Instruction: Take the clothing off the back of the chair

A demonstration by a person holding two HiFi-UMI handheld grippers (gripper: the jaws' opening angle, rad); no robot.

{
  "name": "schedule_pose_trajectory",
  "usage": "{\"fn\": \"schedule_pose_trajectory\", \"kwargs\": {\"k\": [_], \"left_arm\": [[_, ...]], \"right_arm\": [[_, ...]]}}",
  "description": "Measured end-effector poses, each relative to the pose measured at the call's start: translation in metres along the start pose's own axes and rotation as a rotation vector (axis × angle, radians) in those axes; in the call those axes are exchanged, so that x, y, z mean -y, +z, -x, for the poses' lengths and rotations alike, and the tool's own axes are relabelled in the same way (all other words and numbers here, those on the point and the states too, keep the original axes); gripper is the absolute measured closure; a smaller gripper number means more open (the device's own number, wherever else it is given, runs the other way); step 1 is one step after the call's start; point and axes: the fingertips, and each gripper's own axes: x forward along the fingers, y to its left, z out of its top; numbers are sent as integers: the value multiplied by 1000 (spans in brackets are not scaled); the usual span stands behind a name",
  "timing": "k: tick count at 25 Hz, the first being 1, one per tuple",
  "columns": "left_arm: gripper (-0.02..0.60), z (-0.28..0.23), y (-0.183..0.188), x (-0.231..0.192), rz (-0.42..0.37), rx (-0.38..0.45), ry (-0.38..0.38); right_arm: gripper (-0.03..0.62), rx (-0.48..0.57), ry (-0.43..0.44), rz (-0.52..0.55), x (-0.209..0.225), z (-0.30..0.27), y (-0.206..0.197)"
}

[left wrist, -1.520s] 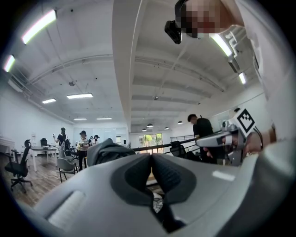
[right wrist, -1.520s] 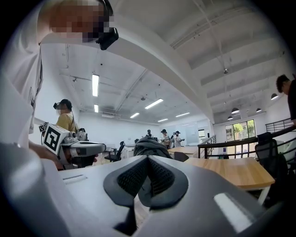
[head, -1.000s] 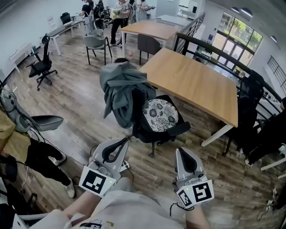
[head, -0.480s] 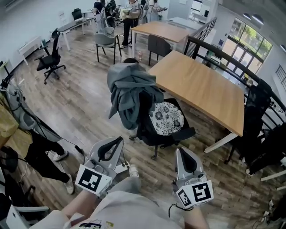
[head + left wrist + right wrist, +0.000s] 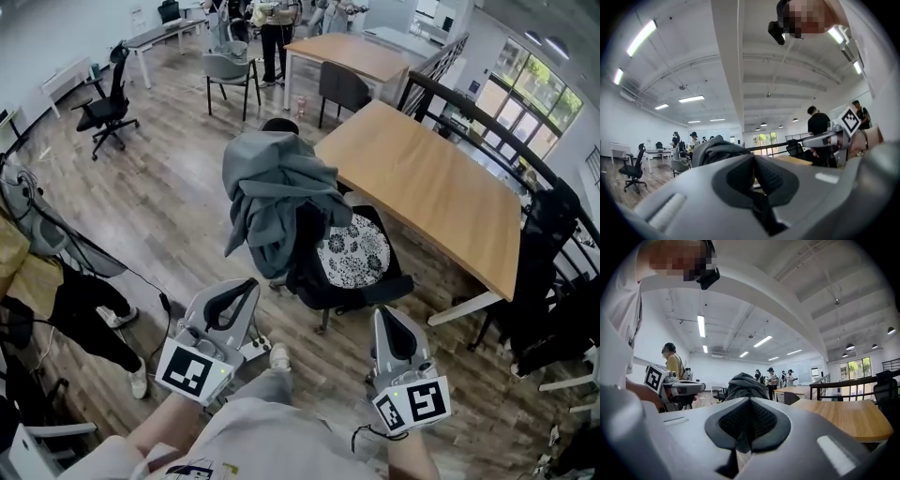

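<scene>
At centre of the head view, grey clothing [image 5: 274,192] was draped over the back of a black office chair [image 5: 309,267], bunched on top of the backrest and hanging down its side toward the left of the frame. A patterned seat cushion [image 5: 352,249] lay on the seat, and the chair stood close against a long wooden table [image 5: 422,178] running to the upper right. Left gripper [image 5: 249,285] sat at lower left of centre and right gripper [image 5: 384,315] at lower right, both held low and pointed toward the chair. Jaws of both were pressed together with nothing between them; each gripper view showed the pads meeting edge to edge, with the grey garment rising beyond the tips and not touching them. A strip of bare wooden floor [image 5: 169,216] and the chair's base separated the tips from the fabric, so both grippers were still well apart from the garment.

Progress, as judged: nothing of the removal was done. The clothing lay fully on the backrest, apparently untouched. Stage read as approach only. Left to do: close the gap, part the jaws, pinch a fold near the top of the backrest, and lift the garment up and clear. Possible snag: loose hanging cloth could catch on the backrest or an armrest, and the chair may roll when pulled.
</scene>
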Motion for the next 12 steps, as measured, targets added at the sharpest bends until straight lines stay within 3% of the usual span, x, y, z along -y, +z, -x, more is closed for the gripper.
{"fn": "schedule_pose_trajectory", "kwargs": {"k": [12], "left_arm": [[578,-69,-1,-60,22,10,-5]], "right_arm": [[595,-15,19,20,36,-93,15]]}}
